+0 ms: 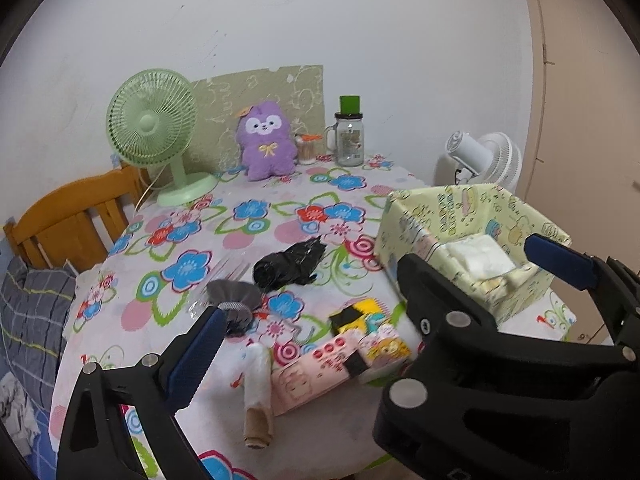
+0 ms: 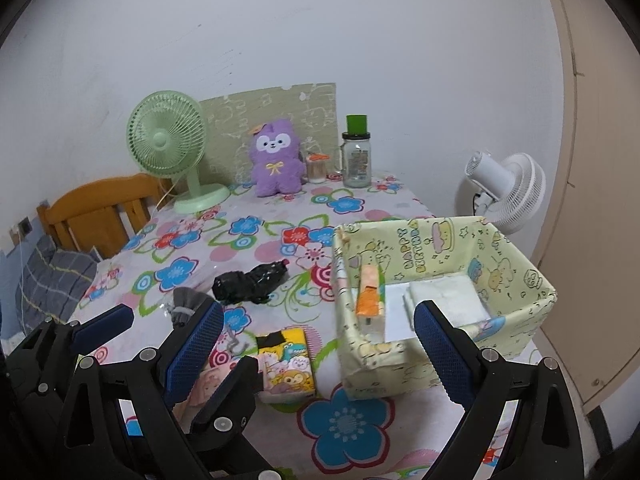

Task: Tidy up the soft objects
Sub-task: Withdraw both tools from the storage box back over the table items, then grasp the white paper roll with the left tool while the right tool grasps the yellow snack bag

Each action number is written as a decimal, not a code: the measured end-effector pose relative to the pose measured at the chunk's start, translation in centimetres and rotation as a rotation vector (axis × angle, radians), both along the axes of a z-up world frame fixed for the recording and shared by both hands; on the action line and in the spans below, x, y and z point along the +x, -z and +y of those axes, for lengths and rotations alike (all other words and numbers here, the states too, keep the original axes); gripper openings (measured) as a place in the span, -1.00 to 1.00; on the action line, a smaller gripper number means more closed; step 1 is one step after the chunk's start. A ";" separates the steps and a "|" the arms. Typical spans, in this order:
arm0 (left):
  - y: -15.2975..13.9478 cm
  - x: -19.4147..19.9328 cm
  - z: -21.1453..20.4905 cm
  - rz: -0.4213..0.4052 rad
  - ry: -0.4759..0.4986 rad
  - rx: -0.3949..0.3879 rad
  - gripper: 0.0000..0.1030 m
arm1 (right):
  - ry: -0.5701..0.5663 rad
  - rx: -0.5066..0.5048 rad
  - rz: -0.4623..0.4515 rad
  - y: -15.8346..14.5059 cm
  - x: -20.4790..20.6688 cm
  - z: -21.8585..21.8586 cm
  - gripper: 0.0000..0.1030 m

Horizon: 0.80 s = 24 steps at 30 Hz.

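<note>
A yellow-green cartoon box (image 1: 420,216) (image 2: 400,364) stands at the table's right and holds a white folded pack (image 2: 448,300) and an orange-white packet (image 2: 370,300). Loose on the floral cloth lie a grey fabric bundle (image 1: 234,300) (image 2: 186,304), a black plastic-wrapped bundle (image 1: 288,266) (image 2: 248,282), a yellow tissue pack (image 1: 360,314) (image 2: 286,364), a pink pack (image 1: 316,372) and a wrapped tan sock (image 1: 258,388). My left gripper (image 1: 316,316) hangs open and empty over the pink pack. My right gripper (image 2: 318,308) (image 1: 472,256) is open and empty at the box's near wall, and overlaps the left one.
A purple plush (image 1: 266,146) (image 2: 276,160) sits at the back against the wall, between a green fan (image 1: 152,124) and a glass jar (image 1: 349,140). A white fan (image 2: 508,188) stands beyond the table's right edge. A wooden chair (image 1: 76,216) is at the left.
</note>
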<state>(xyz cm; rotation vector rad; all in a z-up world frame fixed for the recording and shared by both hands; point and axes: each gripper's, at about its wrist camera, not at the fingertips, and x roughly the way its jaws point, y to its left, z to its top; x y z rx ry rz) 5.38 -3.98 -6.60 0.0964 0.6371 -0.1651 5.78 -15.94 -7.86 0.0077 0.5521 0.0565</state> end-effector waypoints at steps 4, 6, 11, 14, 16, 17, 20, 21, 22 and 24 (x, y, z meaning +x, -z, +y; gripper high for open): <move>1.0 0.0 1.1 0.019 -0.021 0.000 0.90 | -0.013 -0.006 0.007 0.9 -0.2 1.0 0.90; 1.5 0.0 1.7 0.029 -0.032 0.001 0.89 | -0.021 0.000 0.017 1.3 -0.2 1.4 0.90; 2.7 -0.2 2.9 0.046 -0.049 0.001 0.89 | -0.043 0.004 0.032 2.5 -0.4 2.5 0.90; 3.4 0.0 3.6 0.063 -0.059 -0.004 0.87 | -0.050 0.006 0.045 3.2 -0.1 3.1 0.90; 3.8 0.2 4.1 0.074 -0.066 -0.009 0.86 | -0.055 0.007 0.051 3.6 0.0 3.5 0.90; 4.0 0.3 4.2 0.079 -0.069 -0.011 0.86 | -0.058 0.006 0.054 3.9 0.1 3.7 0.90; 4.7 0.8 4.7 0.102 -0.074 -0.019 0.83 | -0.058 0.001 0.064 4.4 0.5 4.0 0.90; 4.9 0.9 4.8 0.108 -0.074 -0.022 0.82 | -0.058 0.000 0.069 4.6 0.7 4.2 0.90; 5.2 1.0 5.0 0.115 -0.075 -0.023 0.81 | -0.059 -0.003 0.073 4.8 0.8 4.3 0.90; 5.7 1.4 5.2 0.131 -0.078 -0.026 0.77 | -0.057 -0.010 0.080 5.2 1.1 4.5 0.90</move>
